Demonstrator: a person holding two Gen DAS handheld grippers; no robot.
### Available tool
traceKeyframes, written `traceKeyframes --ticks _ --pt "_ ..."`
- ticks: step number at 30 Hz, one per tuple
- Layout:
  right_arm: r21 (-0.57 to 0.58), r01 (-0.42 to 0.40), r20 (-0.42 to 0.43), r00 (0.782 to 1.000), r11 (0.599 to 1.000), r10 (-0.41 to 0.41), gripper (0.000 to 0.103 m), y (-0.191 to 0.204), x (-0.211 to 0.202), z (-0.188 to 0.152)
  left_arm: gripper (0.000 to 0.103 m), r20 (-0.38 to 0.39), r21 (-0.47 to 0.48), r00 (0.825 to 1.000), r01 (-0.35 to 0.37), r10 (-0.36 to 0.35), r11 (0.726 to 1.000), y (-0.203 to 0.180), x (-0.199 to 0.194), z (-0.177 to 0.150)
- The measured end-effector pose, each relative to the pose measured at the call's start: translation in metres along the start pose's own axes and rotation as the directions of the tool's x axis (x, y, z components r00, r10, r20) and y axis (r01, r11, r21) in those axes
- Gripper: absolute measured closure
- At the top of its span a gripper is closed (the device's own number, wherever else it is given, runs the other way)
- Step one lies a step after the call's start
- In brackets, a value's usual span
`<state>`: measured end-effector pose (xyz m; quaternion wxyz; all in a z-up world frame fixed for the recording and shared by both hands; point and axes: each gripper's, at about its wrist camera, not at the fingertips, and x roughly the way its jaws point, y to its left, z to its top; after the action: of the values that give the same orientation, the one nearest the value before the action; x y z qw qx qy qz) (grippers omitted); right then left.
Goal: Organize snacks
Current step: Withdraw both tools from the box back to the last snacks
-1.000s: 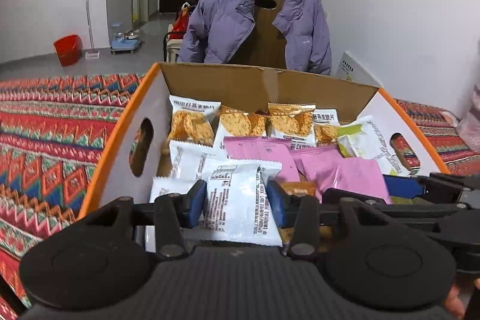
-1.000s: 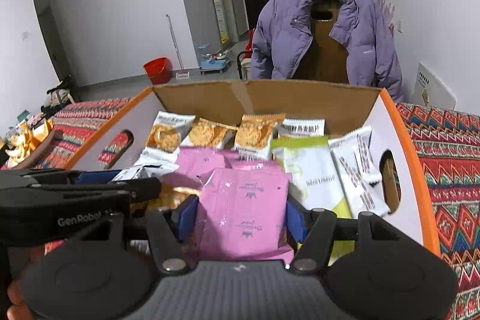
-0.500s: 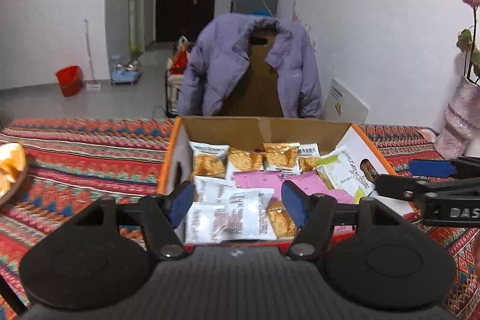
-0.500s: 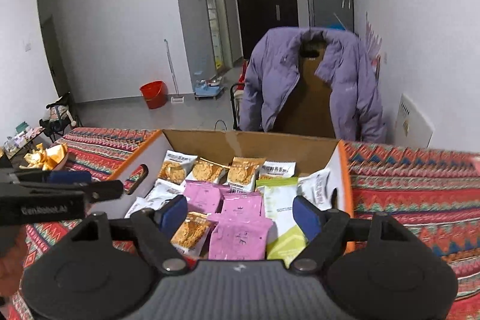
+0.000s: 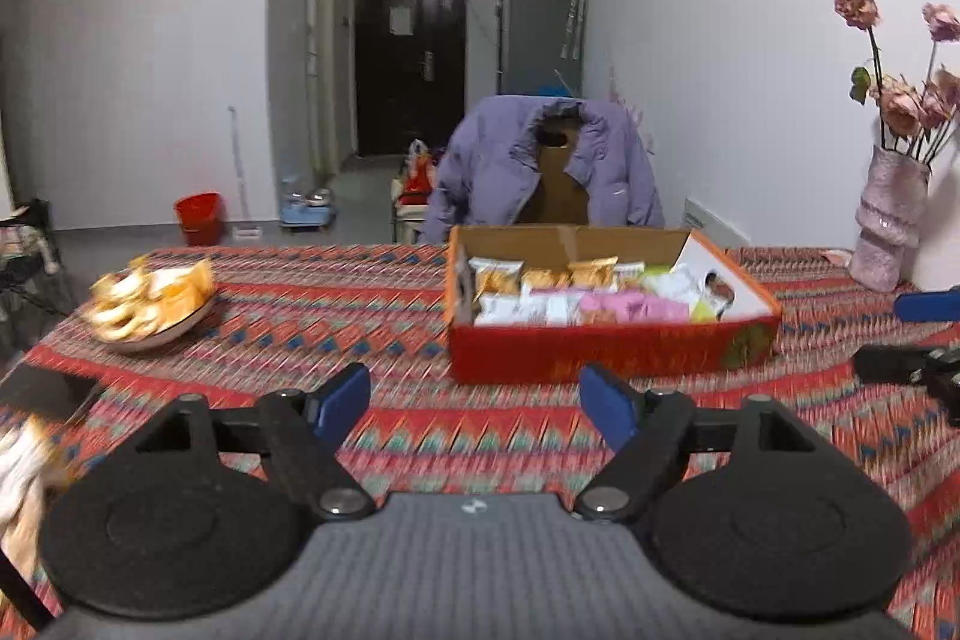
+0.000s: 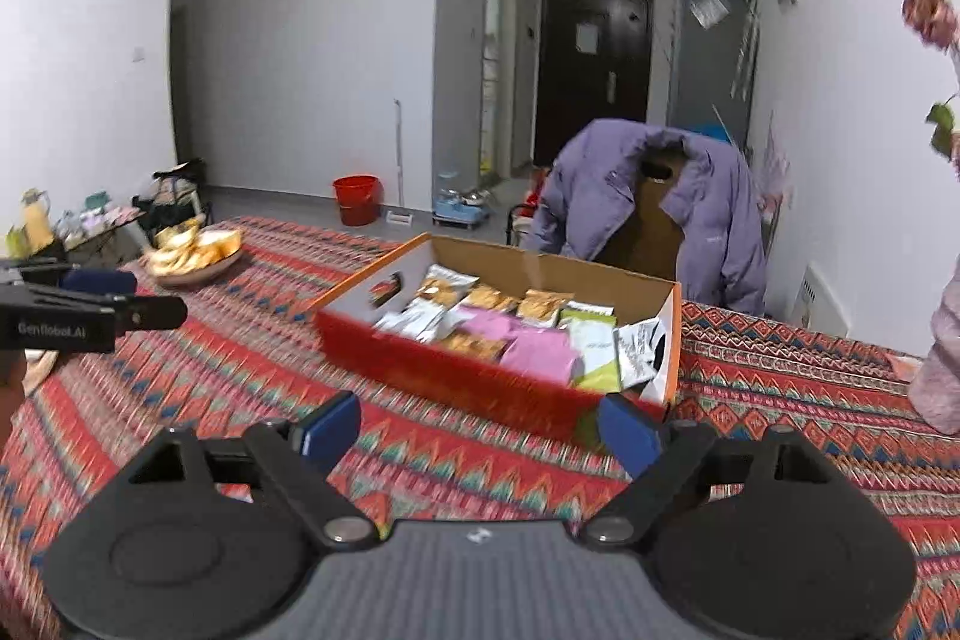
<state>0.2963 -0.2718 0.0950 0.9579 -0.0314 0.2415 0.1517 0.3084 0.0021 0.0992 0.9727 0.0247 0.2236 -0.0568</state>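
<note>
While packets fill the box mid-table, more wait on the plate (far left), so work seems to remain; both grippers, left and right, have just been opening, wide and empty.

Snack packets too blurred to read, pale thing cut off left

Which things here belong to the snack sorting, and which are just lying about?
Job:
- cardboard box on the table
- snack packets inside it
- plate of snacks
- left tool, right tool, both open and empty

Lying about:
- purple jacket
- flower vase
- red bucket
</note>
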Motion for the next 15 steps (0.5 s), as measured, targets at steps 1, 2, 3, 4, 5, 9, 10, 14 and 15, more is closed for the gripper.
traceKeyframes --ticks 1,2,3,4,5,9,10,14,15 --pt "-0.003 -0.003 0.014 1.000 1.000 0.003 0.017 0.009 -0.014 -0.011 0.023 0.006 0.002 1.000 -0.004 0.004 1.000 0.000 -0.014 -0.013" --pt "-0.006 -0.005 0.027 1.000 1.000 0.005 0.016 0.015 -0.025 -0.018 0.021 0.007 -0.002 1.000 -0.006 0.006 1.000 0.000 -0.027 -0.026" --pt "-0.008 -0.008 0.041 0.999 1.000 0.008 0.015 0.022 -0.037 -0.027 0.020 0.005 -0.009 1.000 -0.008 0.008 1.000 0.000 -0.037 -0.036" --pt "-0.018 -0.010 0.053 0.999 1.000 0.011 0.012 0.029 -0.049 -0.038 0.019 0.002 -0.021 1.000 -0.011 0.011 1.000 -0.001 -0.049 -0.048" --pt "-0.024 -0.008 0.063 0.998 1.000 0.009 0.012 0.034 -0.058 -0.045 0.019 -0.001 -0.032 1.000 -0.014 0.014 0.999 -0.001 -0.061 -0.058" --pt "0.025 -0.006 0.060 0.998 1.000 0.004 0.011 0.050 -0.089 -0.080 0.017 0.003 -0.053 1.000 -0.022 0.022 0.998 -0.002 -0.100 -0.092" --pt "0.038 -0.006 0.053 0.999 0.999 0.004 0.011 0.054 -0.096 -0.090 0.017 -0.002 -0.050 1.000 -0.019 0.018 0.999 -0.004 -0.108 -0.100" --pt "0.053 0.000 0.013 1.000 0.999 -0.001 0.011 0.067 -0.112 -0.119 0.016 -0.023 -0.011 0.999 -0.024 0.023 1.000 -0.008 -0.122 -0.117" --pt "0.054 0.001 0.006 1.000 0.999 -0.002 0.011 0.069 -0.115 -0.124 0.016 -0.021 -0.007 0.999 -0.028 0.028 1.000 -0.009 -0.123 -0.118"
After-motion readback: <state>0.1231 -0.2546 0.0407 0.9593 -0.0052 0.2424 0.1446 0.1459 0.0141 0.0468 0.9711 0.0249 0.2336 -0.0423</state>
